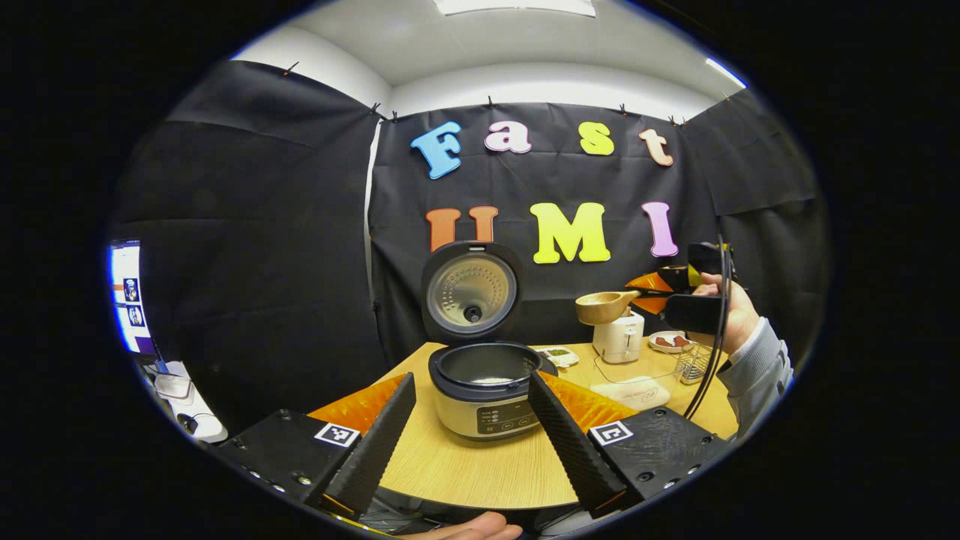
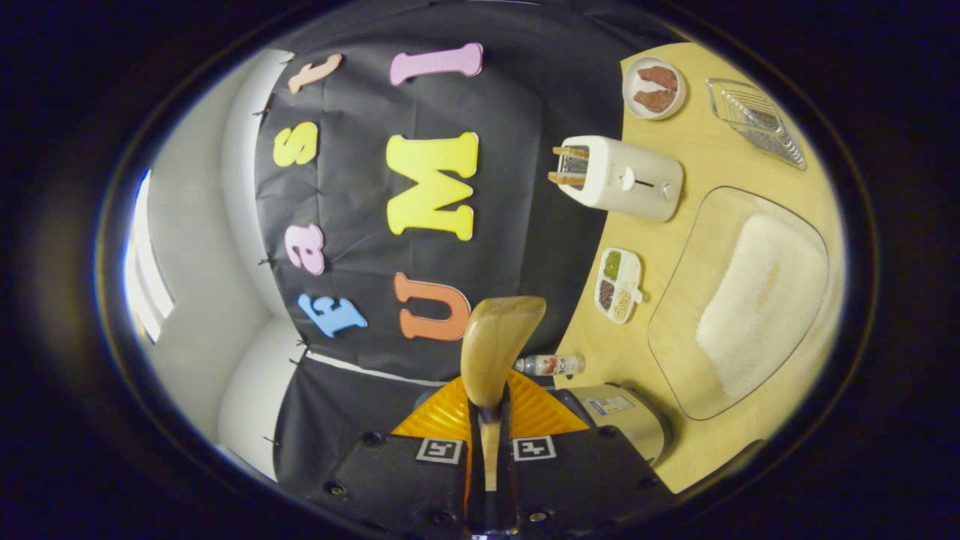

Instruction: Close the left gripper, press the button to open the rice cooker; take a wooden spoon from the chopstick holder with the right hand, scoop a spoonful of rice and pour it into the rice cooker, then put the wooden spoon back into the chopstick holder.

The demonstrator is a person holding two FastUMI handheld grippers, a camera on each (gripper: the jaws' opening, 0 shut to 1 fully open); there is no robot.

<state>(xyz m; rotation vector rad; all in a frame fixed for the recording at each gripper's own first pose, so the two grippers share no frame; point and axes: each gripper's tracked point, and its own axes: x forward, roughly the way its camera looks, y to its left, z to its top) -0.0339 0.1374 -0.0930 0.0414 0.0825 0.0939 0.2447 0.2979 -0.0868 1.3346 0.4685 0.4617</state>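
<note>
The rice cooker (image 1: 484,405) stands open at the table's centre, its lid (image 1: 471,292) upright and some white rice at the bottom of its pot. My left gripper (image 1: 471,377) is open, one finger on each side of the cooker and just short of it. To the right and higher up, my right gripper (image 1: 679,289) is shut on the handle of the wooden spoon (image 1: 604,306), whose bowl hangs in the air above the toaster. In the right gripper view, which is rolled sideways, the spoon (image 2: 499,345) sticks out from my right gripper (image 2: 489,411). I cannot tell what the spoon holds.
A clear tray of rice (image 2: 757,300) lies right of the cooker. Behind it are a white toaster (image 2: 622,176), a plate of meat (image 2: 654,88), a divided dish of beans (image 2: 619,285) and the wire chopstick holder (image 1: 694,364). A small bottle (image 2: 551,365) sits near the cooker.
</note>
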